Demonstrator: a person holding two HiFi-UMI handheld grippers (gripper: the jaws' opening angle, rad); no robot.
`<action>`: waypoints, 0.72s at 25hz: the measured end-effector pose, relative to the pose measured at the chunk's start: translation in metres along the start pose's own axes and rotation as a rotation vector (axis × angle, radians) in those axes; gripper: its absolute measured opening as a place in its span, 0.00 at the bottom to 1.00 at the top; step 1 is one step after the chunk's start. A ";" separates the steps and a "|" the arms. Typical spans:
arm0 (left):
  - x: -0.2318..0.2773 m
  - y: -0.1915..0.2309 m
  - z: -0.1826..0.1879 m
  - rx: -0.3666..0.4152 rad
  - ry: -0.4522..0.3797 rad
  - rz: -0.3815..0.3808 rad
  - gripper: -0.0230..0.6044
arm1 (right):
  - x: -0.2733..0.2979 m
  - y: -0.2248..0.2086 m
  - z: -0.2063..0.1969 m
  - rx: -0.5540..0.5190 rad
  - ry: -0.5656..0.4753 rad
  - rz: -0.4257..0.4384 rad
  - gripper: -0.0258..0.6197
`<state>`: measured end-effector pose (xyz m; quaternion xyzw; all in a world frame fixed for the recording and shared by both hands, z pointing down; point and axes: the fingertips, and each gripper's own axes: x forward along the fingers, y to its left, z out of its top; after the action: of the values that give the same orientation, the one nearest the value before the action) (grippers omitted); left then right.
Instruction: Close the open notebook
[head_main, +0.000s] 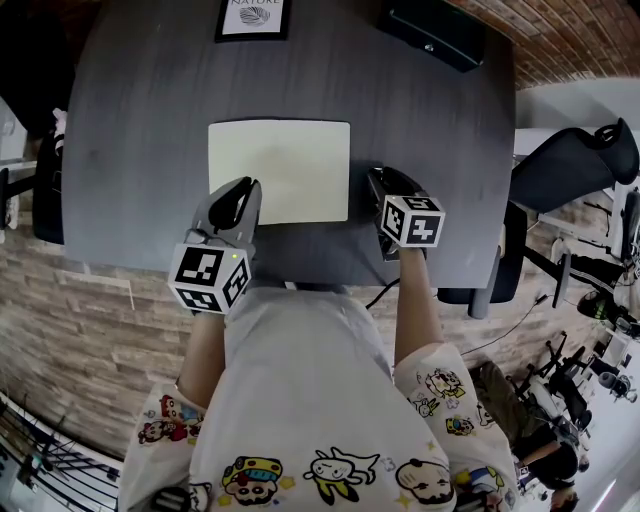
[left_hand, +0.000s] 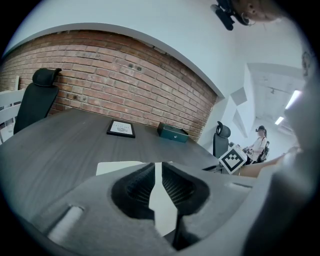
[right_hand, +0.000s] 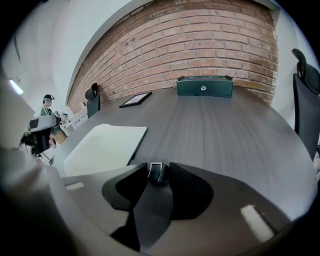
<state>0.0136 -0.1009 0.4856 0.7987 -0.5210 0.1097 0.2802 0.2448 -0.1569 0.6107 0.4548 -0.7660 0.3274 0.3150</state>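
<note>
A pale cream notebook (head_main: 280, 170) lies flat on the dark grey table (head_main: 140, 110), showing one plain cream face. My left gripper (head_main: 240, 192) hovers over its near left corner. Its jaws are drawn together to a thin slit with nothing between them, and the notebook (left_hand: 116, 167) shows just past the tips of the left gripper (left_hand: 156, 169). My right gripper (head_main: 378, 180) is just off the notebook's near right corner. In the right gripper view a small black tab (right_hand: 158, 173) with a pale rim fills the gap between the tips of the right gripper (right_hand: 159, 168). The notebook (right_hand: 105, 145) lies to its left.
A black-framed card (head_main: 253, 18) lies at the table's far edge and a dark green box (head_main: 432, 30) at the far right. A black office chair (head_main: 565, 165) stands to the right of the table. A brick wall (right_hand: 200, 40) is behind it. A person (left_hand: 259, 142) stands far off.
</note>
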 end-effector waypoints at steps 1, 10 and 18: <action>0.000 0.000 0.000 0.000 0.000 0.001 0.09 | 0.000 0.003 0.000 0.019 0.001 0.017 0.24; -0.002 0.006 0.003 -0.005 -0.006 0.010 0.09 | -0.008 0.006 0.011 0.131 -0.094 0.087 0.14; -0.005 0.012 0.008 -0.009 -0.023 0.024 0.09 | -0.017 0.013 0.016 0.169 -0.138 0.138 0.13</action>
<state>-0.0004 -0.1053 0.4807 0.7924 -0.5343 0.1016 0.2763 0.2362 -0.1563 0.5855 0.4473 -0.7850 0.3798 0.1986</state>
